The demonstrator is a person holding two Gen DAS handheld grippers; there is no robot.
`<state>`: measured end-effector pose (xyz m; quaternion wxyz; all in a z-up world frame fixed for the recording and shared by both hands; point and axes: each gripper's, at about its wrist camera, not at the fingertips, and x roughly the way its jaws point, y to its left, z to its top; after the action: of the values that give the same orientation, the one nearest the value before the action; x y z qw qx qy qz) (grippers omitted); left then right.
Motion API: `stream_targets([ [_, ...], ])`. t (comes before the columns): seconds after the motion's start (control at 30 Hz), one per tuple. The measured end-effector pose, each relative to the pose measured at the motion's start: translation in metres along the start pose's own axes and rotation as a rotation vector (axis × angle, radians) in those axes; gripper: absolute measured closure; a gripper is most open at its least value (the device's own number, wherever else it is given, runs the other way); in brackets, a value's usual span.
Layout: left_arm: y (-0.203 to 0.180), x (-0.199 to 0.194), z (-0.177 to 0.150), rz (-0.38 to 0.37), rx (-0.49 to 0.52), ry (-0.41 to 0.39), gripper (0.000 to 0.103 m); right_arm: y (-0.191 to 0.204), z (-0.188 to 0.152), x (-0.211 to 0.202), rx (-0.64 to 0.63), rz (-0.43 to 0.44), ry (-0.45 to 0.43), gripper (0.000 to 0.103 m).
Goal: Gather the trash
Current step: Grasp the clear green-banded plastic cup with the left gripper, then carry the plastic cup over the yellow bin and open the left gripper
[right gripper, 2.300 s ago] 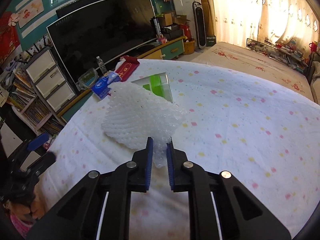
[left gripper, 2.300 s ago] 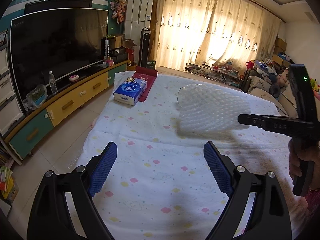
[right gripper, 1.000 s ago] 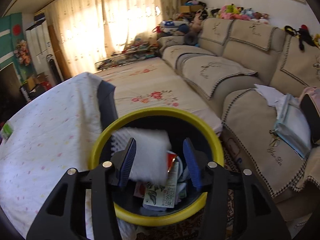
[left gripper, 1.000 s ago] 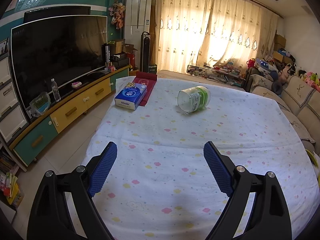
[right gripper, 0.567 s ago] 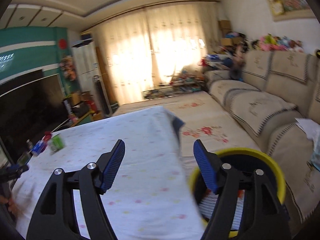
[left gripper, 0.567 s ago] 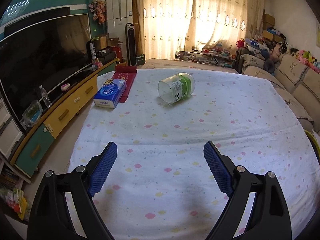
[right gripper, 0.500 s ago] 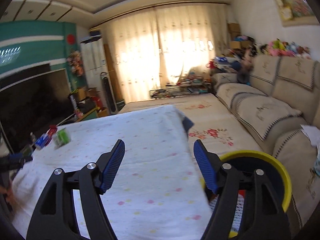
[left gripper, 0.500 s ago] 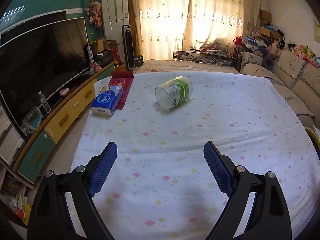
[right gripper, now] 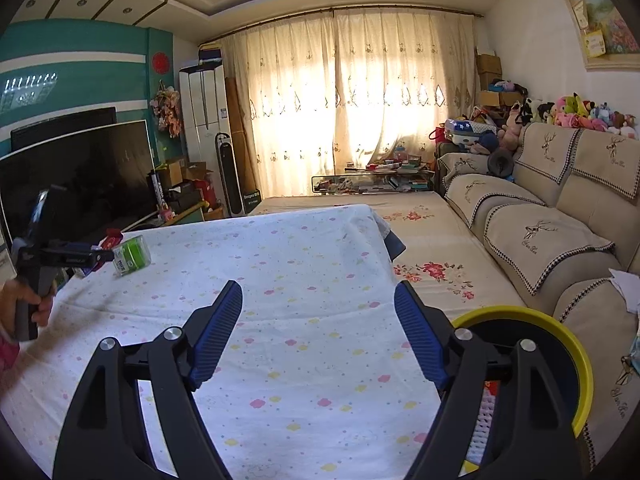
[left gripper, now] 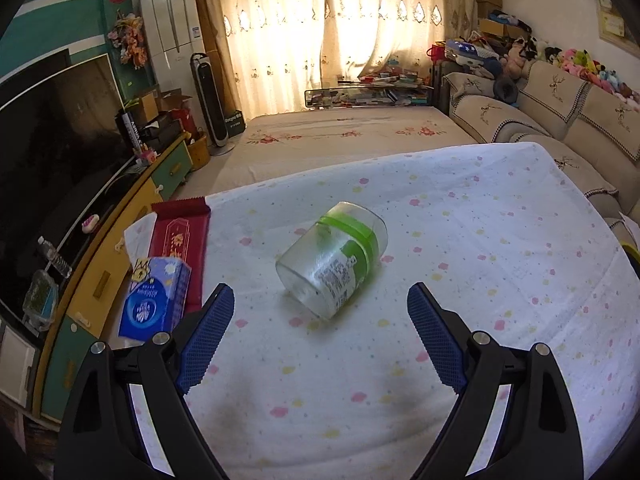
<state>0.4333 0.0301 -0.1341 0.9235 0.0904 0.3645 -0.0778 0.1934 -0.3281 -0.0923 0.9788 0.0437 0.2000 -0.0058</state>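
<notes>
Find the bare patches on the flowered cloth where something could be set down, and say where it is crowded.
Free: the cloth from the tipped jar to the sofa-side edge, and the near strip. Crowded: the corner by the tissue pack and red packet.

Right wrist view. My right gripper point(right gripper: 318, 332) fills the lower frame, its jaws opening with nothing between them, over the floral-spotted tablecloth point(right gripper: 304, 264). At lower right, partly behind the right finger, I see the yellow-rimmed bin point(right gripper: 576, 364) holding trash. At far left, a hand point(right gripper: 20, 300) holds my left gripper point(right gripper: 102, 257), pointed at the clear jar with green label point(right gripper: 132, 260) lying on its side.
</notes>
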Motion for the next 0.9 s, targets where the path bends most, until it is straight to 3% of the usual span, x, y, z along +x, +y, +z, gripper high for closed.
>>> stream_targets([
  [0.17, 0.004, 0.031, 0.022, -0.025, 0.043, 0.025, 0.016, 0.006, -0.002, 0.003, -0.014, -0.007, 0.012, 0.026],
  [0.47, 0.001, 0.079, 0.03, -0.107, 0.065, 0.123, 0.016, 0.003, -0.002, 0.011, 0.002, -0.008, 0.051, 0.026],
  [0.5, 0.001, 0.083, 0.031, -0.115, 0.065, 0.13, 0.019, 0.003, -0.001, 0.011, 0.002, -0.008, 0.053, 0.026],
  [0.57, 0.001, 0.088, 0.032, -0.12, 0.066, 0.146, 0.032, 0.003, -0.001, 0.012, 0.005, -0.005, 0.057, 0.026],
  [0.7, -0.002, 0.087, 0.033, -0.144, 0.061, 0.151, 0.044, 0.001, 0.0, 0.013, 0.018, 0.0, 0.062, 0.026],
  [0.9, -0.029, 0.059, 0.025, -0.158, 0.091, 0.134, 0.048, -0.006, 0.001, 0.008, 0.046, -0.001, 0.038, 0.026],
])
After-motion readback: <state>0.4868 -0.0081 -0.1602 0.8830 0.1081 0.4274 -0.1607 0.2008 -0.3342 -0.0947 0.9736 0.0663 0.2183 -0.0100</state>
